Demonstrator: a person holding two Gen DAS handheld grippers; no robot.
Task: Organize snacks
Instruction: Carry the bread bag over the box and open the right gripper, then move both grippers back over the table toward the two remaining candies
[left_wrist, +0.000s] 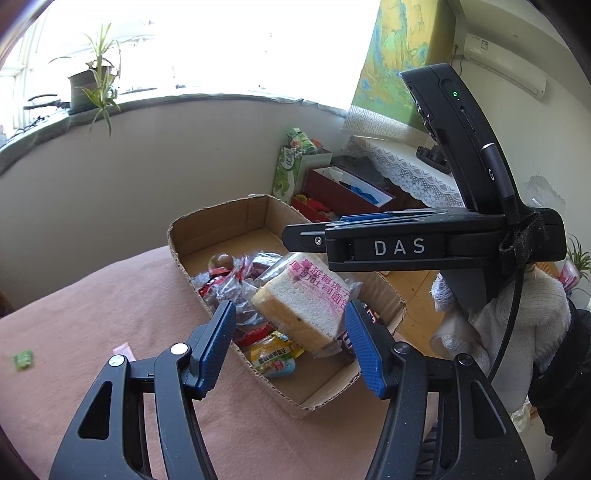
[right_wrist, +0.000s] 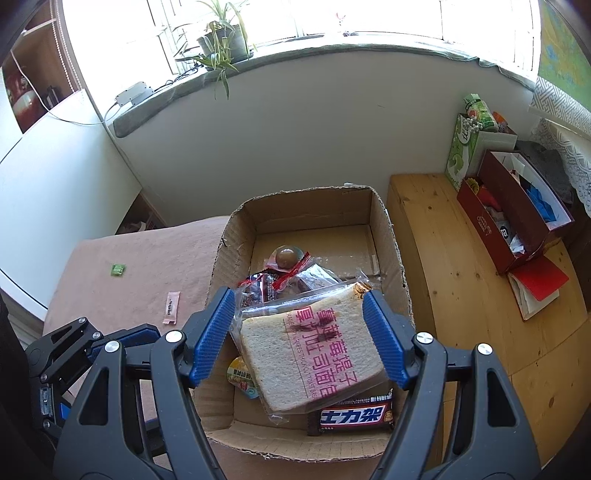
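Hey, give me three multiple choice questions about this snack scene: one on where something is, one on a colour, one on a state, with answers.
1. Where does the packaged bread slice lie?
A. in the cardboard box
B. on the windowsill
C. on the wooden bench

2. What colour are the claw pads?
A. red
B. blue
C. yellow

3. How is the right claw?
A. shut on the chocolate bar
B. shut on nothing
C. open

Answers: 1 A, the slice rests on other snacks inside the box. 2 B, both ribbed pads are blue. 3 C, the pads stand wide apart on either side of the bread, over the chocolate bar.
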